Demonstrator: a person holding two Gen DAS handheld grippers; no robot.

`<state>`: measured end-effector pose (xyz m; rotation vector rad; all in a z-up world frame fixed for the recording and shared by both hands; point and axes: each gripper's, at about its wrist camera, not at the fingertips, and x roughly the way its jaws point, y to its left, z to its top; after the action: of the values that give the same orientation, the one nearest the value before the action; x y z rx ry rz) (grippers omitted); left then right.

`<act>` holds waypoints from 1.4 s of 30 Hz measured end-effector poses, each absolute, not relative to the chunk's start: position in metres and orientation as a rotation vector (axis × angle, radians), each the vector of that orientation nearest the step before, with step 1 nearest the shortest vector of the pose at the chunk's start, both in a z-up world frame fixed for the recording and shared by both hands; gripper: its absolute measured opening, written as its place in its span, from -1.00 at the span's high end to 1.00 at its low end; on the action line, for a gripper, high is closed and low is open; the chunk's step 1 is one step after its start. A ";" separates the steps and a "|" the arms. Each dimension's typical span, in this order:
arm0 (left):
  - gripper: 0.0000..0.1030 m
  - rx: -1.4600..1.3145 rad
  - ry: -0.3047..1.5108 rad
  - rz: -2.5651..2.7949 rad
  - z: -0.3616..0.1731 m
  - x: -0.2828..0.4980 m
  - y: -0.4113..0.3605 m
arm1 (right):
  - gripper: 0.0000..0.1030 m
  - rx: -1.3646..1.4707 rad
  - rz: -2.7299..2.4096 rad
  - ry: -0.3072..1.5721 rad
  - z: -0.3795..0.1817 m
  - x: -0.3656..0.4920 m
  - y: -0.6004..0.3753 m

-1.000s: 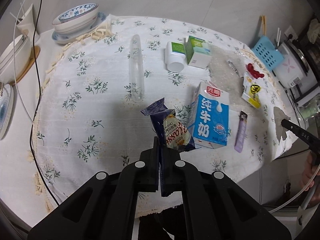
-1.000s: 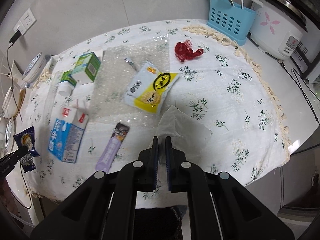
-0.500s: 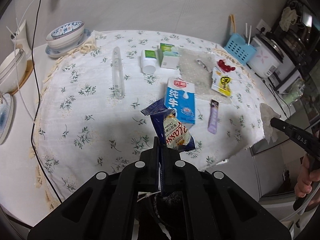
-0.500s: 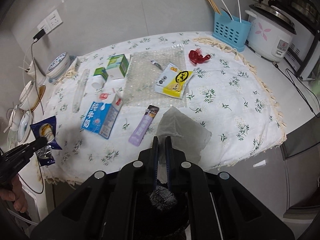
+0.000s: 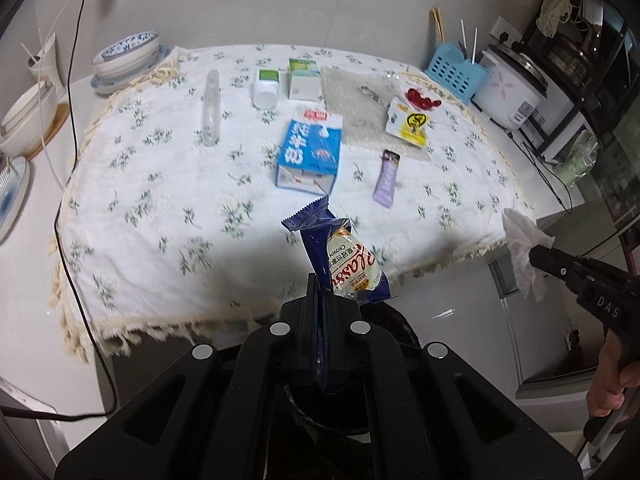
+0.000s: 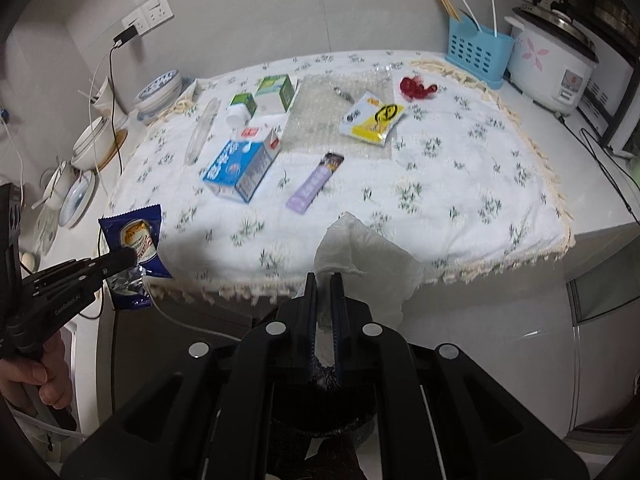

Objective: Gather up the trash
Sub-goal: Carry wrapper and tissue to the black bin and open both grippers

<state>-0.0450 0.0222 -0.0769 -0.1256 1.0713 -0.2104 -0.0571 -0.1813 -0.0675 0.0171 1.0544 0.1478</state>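
Note:
My left gripper (image 5: 320, 282) is shut on a dark blue snack wrapper (image 5: 344, 260), held off the near edge of the table; the same wrapper (image 6: 136, 248) shows at the left of the right wrist view. My right gripper (image 6: 324, 280) is shut on a crumpled white tissue (image 6: 368, 260), also seen as the tissue (image 5: 524, 248) at the right of the left wrist view. Below both grippers lies a dark bin opening (image 6: 320, 412), mostly hidden by the gripper bodies. On the floral cloth (image 5: 160, 200) remain a blue milk carton (image 5: 310, 152), a purple sachet (image 5: 386, 178), a yellow packet (image 5: 408, 120) and a red scrap (image 5: 422, 98).
A clear tube (image 5: 210, 108), a white bottle (image 5: 266, 88), a green-white box (image 5: 304, 78) and bubble wrap (image 5: 360, 112) lie further back. Bowls (image 5: 126, 54) stand at the left, a blue utensil caddy (image 5: 456, 74) and rice cooker (image 5: 512, 92) at the right. A black cable (image 5: 72, 160) runs down the left side.
Both grippers have drawn back from over the table to beyond its near edge, each keeping its hold. The table now looks farther off and the dark bin has come into view beneath them.

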 end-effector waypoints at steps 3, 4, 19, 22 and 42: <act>1.00 -0.119 1.086 -0.217 -0.086 -0.059 0.013 | 0.88 0.009 0.155 1.076 -0.079 -0.070 -0.184; 1.00 -0.116 1.089 -0.220 -0.089 -0.063 0.009 | 0.88 0.008 0.157 1.082 -0.082 -0.074 -0.184; 1.00 -0.080 1.149 -0.266 -0.145 -0.096 -0.040 | 0.89 -0.030 0.176 1.165 -0.145 -0.122 -0.185; 1.00 -0.069 1.171 -0.271 -0.157 -0.100 -0.048 | 0.89 -0.021 0.175 1.187 -0.155 -0.127 -0.188; 0.94 -0.010 1.290 -0.312 -0.222 -0.111 -0.092 | 0.89 -0.011 0.136 1.261 -0.197 -0.142 -0.208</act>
<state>-0.1108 -0.0918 -0.2222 -0.0103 1.2903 -0.3118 -0.1425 -0.2080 -0.1969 -0.0110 1.2605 0.1357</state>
